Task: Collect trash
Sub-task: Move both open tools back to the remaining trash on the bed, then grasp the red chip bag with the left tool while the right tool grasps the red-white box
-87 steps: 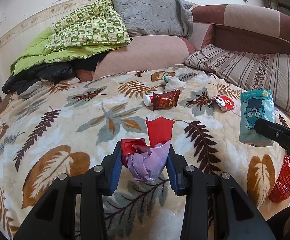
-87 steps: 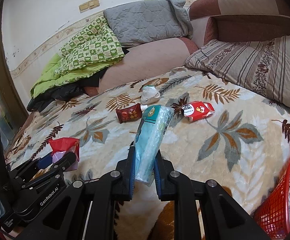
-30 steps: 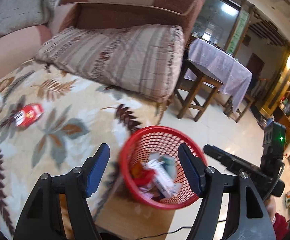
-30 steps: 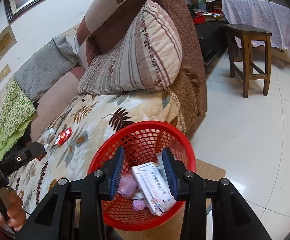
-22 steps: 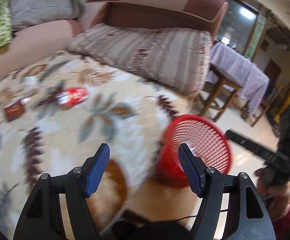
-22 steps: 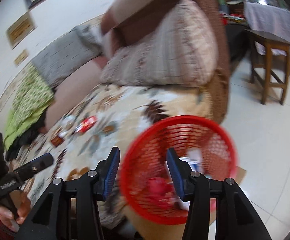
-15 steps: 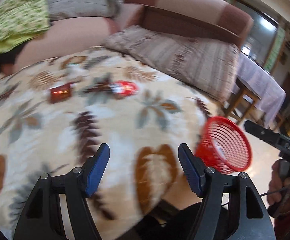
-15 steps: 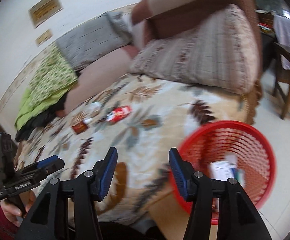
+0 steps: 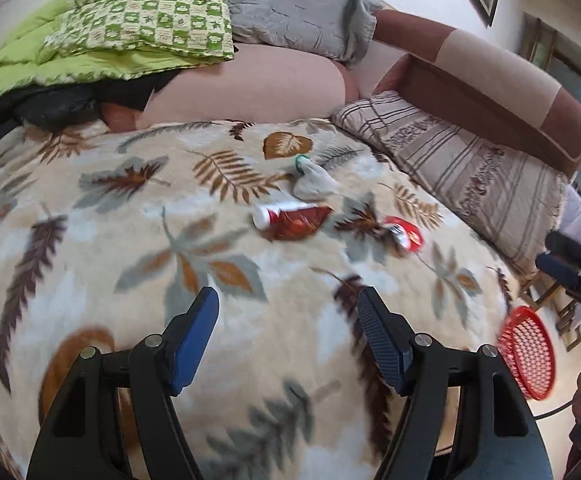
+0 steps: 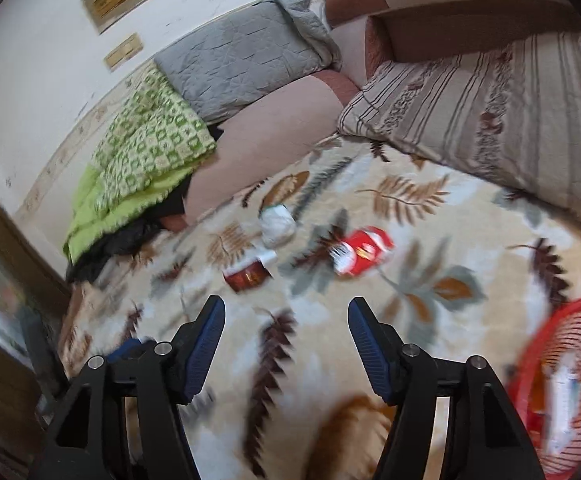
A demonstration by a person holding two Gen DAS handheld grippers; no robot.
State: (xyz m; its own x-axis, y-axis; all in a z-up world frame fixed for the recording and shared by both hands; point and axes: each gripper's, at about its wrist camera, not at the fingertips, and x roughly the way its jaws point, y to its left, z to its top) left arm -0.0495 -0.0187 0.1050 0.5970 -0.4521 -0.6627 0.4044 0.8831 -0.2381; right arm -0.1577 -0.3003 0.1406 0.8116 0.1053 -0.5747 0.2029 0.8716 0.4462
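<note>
Trash lies on the leaf-patterned blanket (image 9: 90, 240): a dark red snack wrapper (image 9: 298, 222) with a white tube (image 9: 268, 214) beside it, a crumpled white wad (image 9: 314, 184), and a red packet (image 9: 406, 234). From the right wrist the same wrapper (image 10: 248, 274), wad (image 10: 276, 224) and red packet (image 10: 360, 250) show ahead. My left gripper (image 9: 288, 322) is open and empty, above the blanket short of the trash. My right gripper (image 10: 286, 326) is open and empty too. The red basket (image 10: 570, 376) holds trash at the lower right; its rim (image 9: 526, 352) shows off the bed edge.
A striped pillow (image 9: 470, 176) and a brown sofa back (image 9: 490, 80) border the right side. Green bedding (image 9: 122, 28) and a grey quilt (image 9: 294, 8) are piled at the back. The right gripper's fingers (image 9: 570, 268) and a hand show at the right edge.
Both grippers dropped their trash into the red basket and swung back left over the bed. They now face the remaining litter, open and empty.
</note>
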